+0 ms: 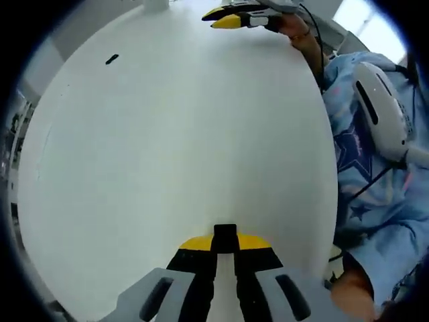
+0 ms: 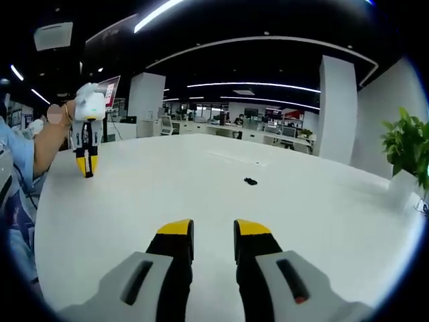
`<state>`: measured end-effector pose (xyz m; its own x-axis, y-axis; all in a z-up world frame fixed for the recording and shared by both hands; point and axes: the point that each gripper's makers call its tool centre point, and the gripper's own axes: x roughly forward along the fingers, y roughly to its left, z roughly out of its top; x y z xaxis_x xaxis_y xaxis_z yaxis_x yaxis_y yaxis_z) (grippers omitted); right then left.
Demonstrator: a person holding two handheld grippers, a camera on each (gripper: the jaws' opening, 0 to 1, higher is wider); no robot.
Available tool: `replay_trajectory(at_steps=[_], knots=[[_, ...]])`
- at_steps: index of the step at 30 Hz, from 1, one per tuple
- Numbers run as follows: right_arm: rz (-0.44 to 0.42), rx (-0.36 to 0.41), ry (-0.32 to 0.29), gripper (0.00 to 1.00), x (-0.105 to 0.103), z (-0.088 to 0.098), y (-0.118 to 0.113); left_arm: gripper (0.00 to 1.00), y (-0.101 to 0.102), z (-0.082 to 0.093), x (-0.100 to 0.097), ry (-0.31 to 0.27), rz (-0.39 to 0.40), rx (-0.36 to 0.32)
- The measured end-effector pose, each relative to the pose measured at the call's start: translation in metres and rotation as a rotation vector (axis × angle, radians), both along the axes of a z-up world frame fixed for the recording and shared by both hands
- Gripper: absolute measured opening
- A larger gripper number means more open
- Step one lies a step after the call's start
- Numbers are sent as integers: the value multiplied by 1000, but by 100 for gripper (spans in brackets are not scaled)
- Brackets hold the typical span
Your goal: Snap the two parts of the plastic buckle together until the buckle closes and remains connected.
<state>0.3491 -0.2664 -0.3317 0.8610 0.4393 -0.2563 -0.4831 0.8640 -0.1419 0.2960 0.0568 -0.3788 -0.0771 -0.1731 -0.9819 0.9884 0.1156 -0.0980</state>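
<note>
the buckle (image 2: 250, 181) lies far off; left gripper (image 1: 225, 236) clamps a black piece, right gripper (image 2: 213, 231) narrow, empty, risking misaligned mating.

The left gripper view looks down from above onto the white desk (image 1: 167, 154), close over its surface, with the person's sleeve (image 1: 375, 201) at its right edge. The right gripper view sits low and near level, facing across the desk (image 2: 201, 181) toward pillars and a far office. Both views share the desk top and its small black buckle (image 1: 112, 60) (image 2: 250, 181), and each catches the other hand-held gripper (image 1: 226, 18) (image 2: 86, 168).
</note>
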Motion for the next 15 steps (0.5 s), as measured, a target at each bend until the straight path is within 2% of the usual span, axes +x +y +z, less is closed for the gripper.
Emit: replay_trajectory(at_steps=[8, 15], knots=[[-3, -4, 12, 24, 1, -3, 0, 9, 0, 0, 0, -3, -2, 15], [-10, -15, 16, 24, 2, -4, -1, 9, 0, 0, 0, -5, -1, -2]])
